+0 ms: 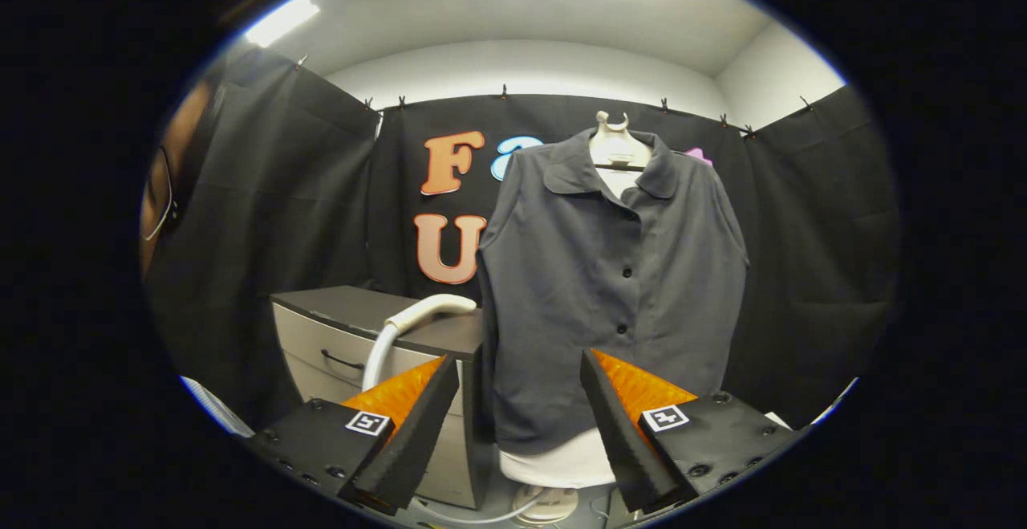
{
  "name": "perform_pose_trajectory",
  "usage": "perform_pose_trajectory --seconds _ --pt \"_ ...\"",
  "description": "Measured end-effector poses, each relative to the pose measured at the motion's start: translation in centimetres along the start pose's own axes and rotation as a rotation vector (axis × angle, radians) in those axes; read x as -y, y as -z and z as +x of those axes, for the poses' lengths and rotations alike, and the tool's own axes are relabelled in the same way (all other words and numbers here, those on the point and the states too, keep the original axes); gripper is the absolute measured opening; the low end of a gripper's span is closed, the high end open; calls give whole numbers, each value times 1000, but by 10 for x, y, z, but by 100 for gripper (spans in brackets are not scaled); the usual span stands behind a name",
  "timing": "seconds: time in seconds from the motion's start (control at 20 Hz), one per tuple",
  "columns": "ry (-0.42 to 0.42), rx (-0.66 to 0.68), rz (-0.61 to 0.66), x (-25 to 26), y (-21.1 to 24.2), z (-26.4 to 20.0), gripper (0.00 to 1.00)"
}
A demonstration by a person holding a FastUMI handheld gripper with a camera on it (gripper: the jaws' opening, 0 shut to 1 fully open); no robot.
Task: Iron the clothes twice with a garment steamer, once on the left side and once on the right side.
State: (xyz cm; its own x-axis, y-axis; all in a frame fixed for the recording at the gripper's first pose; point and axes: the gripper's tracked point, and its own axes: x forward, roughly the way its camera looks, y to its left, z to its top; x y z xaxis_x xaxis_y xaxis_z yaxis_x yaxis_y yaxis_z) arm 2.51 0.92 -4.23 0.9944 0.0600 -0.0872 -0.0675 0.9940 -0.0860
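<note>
A dark grey button-up shirt (614,288) hangs on a white hanger form (614,148) against the black cloth wall, beyond my fingers. A white layer (554,461) shows under its hem. The steamer's white handle (425,312) curves up from a white hose (375,360) and rests on the cabinet to the left of the shirt, ahead of my left finger. My gripper (520,388) is open with nothing between its fingers; the shirt's lower part shows through the gap.
A grey cabinet with drawers (337,352) stands left of the shirt. A white round base (545,505) with a cord lies on the floor under the shirt. A person's head (172,184) is close by on the left. Black cloth walls enclose the booth.
</note>
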Motion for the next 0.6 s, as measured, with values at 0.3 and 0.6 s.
perform_pose_trajectory --seconds 0.3,0.6 --pt "-87 38 107 -30 -38 15 98" --pt "-120 19 169 -55 -61 54 98"
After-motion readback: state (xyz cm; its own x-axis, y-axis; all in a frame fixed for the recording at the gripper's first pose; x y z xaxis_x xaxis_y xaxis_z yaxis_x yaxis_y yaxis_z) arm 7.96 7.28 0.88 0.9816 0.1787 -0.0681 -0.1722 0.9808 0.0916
